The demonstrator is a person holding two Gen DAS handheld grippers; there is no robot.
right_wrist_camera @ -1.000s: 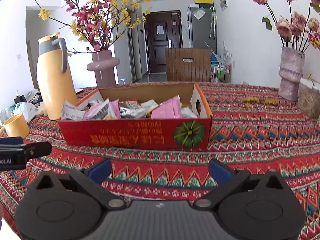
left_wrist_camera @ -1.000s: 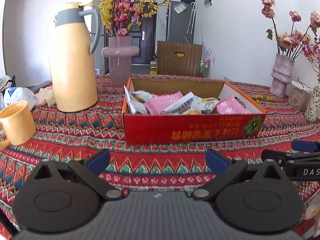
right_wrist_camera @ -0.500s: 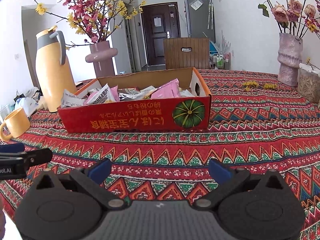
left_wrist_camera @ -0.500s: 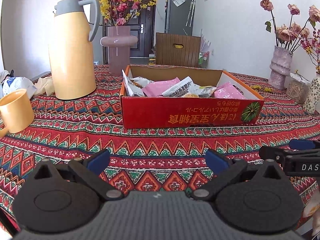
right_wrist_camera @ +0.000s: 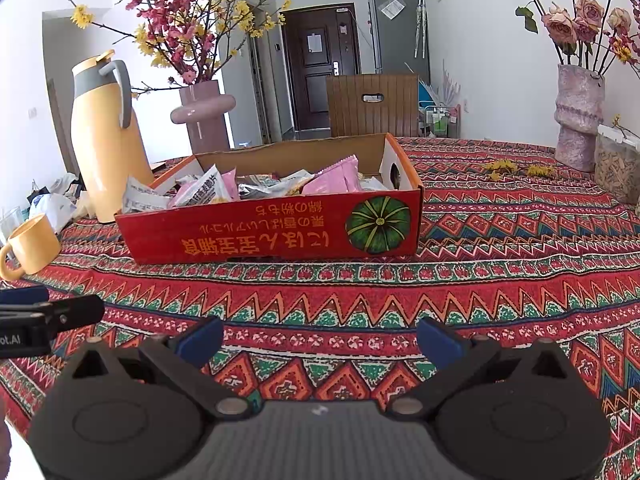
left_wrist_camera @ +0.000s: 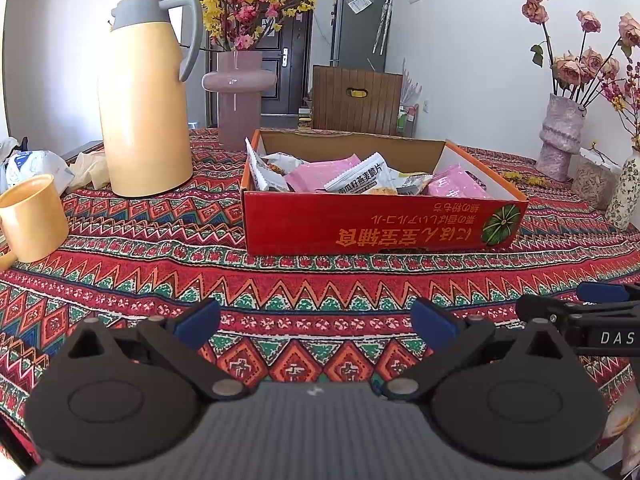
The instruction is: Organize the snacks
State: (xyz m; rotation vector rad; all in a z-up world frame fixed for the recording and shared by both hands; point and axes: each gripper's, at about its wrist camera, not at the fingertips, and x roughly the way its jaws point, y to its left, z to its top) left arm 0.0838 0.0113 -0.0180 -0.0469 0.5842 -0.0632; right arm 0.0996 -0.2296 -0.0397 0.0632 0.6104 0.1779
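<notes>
A red cardboard box [left_wrist_camera: 384,228] with a pumpkin print stands on the patterned tablecloth; it also shows in the right wrist view [right_wrist_camera: 272,236]. It holds several snack packets, pink [left_wrist_camera: 320,174] and white [left_wrist_camera: 358,178] among them; they also show in the right wrist view [right_wrist_camera: 334,180]. My left gripper [left_wrist_camera: 316,322] is open and empty, over the cloth in front of the box. My right gripper [right_wrist_camera: 320,338] is open and empty, also in front of the box. Each gripper's tip shows at the edge of the other's view.
A tall yellow thermos jug [left_wrist_camera: 144,96] and a pink vase of blossoms [left_wrist_camera: 238,92] stand left of the box. A yellow mug [left_wrist_camera: 30,218] sits at the far left. A vase of dried roses [right_wrist_camera: 578,116] and jars stand at the right.
Both grippers have risen and tilted slightly, so the box sits lower in each view and more cloth shows before it. Both stay open and empty.
</notes>
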